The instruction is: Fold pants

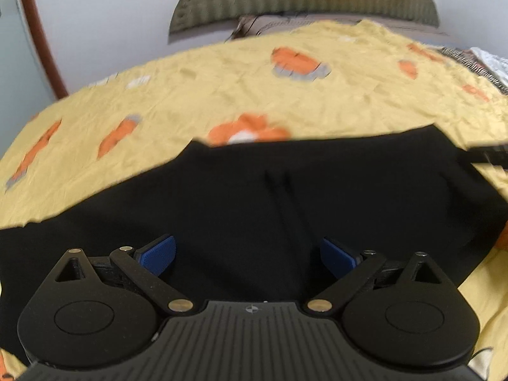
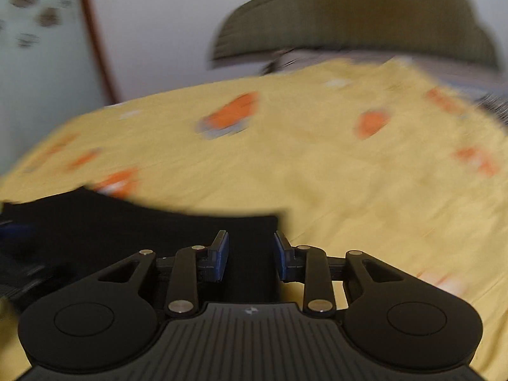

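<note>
A yellow bedsheet (image 1: 285, 95) with orange prints is covering the bed. Black pants (image 1: 254, 197) are lying flat on it, spreading beneath both tools. The left gripper (image 1: 248, 255) is hovering over the dark cloth, jaws spread wide — grasping nothing. The right gripper (image 2: 250, 255) is sitting at the pants' edge, jaws parted — released too.

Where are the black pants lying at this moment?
The black pants lie spread on the yellow flowered sheet, just ahead of the open left gripper. In the right wrist view they reach between the right gripper's fingers.
</note>
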A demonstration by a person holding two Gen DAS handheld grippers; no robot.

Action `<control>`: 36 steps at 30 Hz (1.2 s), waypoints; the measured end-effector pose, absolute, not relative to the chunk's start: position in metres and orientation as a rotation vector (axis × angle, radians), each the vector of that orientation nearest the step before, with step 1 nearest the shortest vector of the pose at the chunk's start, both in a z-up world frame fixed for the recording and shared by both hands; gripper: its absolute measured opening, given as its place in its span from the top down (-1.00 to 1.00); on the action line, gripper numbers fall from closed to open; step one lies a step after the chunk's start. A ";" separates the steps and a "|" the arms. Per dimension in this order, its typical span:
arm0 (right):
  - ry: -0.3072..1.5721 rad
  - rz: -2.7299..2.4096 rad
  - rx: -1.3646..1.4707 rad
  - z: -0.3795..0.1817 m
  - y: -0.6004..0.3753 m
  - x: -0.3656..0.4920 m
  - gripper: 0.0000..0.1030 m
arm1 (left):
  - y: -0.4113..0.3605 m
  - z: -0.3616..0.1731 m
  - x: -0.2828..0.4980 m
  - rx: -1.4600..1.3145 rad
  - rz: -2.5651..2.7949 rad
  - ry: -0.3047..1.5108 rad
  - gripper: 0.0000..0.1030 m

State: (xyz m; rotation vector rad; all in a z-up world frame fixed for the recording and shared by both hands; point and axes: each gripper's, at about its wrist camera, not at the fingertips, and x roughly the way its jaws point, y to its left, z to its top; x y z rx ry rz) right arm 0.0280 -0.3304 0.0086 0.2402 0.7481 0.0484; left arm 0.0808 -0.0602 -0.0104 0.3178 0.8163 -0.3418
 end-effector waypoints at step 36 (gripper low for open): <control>0.340 0.582 -0.967 -0.034 0.124 -0.002 0.41 | 0.254 0.036 0.065 -0.200 0.176 0.884 -0.93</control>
